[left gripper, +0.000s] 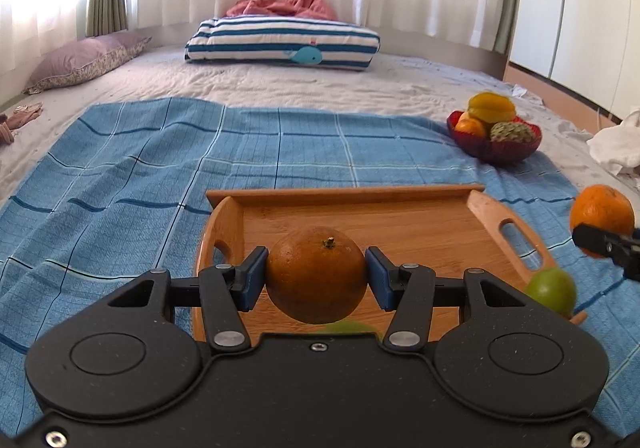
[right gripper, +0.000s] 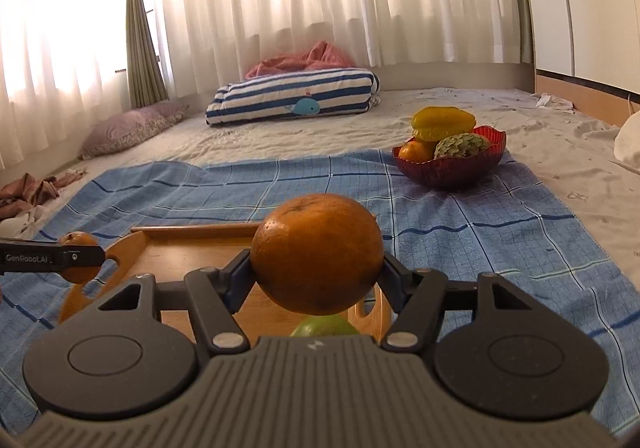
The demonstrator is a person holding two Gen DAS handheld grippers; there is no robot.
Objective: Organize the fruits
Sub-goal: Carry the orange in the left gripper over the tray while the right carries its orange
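My left gripper (left gripper: 316,275) is shut on an orange (left gripper: 316,274) and holds it above the wooden tray (left gripper: 360,213). My right gripper (right gripper: 316,268) is shut on a second orange (right gripper: 317,252) above the tray's right side (right gripper: 192,244). A green fruit (left gripper: 554,290) lies at the tray's right end, also below the right orange (right gripper: 326,326). Another green fruit (left gripper: 348,326) shows just under the left orange. Each gripper with its orange shows in the other's view (left gripper: 604,226) (right gripper: 80,256). A red bowl (left gripper: 496,149) (right gripper: 452,167) holds a star fruit, an orange and a custard apple.
A blue checked cloth (left gripper: 160,175) covers the bed under the tray and bowl. A striped folded blanket (left gripper: 280,39), a purple pillow (left gripper: 80,63) and pink bedding lie at the far end by the curtains. White cloth (left gripper: 616,143) lies at the right edge.
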